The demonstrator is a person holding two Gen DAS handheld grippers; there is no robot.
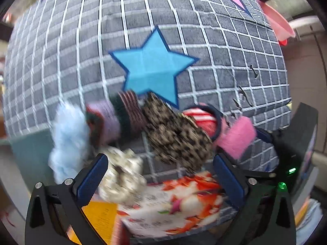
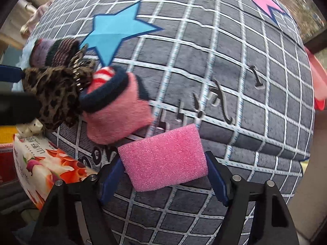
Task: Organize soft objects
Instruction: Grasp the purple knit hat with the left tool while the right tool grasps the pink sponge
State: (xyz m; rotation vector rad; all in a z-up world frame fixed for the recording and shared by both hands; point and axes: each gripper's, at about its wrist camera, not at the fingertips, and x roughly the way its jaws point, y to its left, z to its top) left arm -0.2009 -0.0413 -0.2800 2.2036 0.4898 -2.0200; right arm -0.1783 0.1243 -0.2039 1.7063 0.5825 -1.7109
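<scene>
Pink sponge (image 2: 163, 156) sits betw. right gripper (image 2: 163, 175) pads, long axis across the jaws, both pads at its short ends, gripping it over grid cushion (image 2: 224, 81). Left gripper (image 1: 159, 181) open, cream scrunchie (image 1: 122, 177) by its left pad; sock pile (image 1: 173, 126) beyond.

Grey white-gridded cushion (image 2: 224, 71), blue star (image 2: 114, 30), pink sponge (image 2: 163, 157), leopard-print scrunchie (image 2: 55, 94).
</scene>
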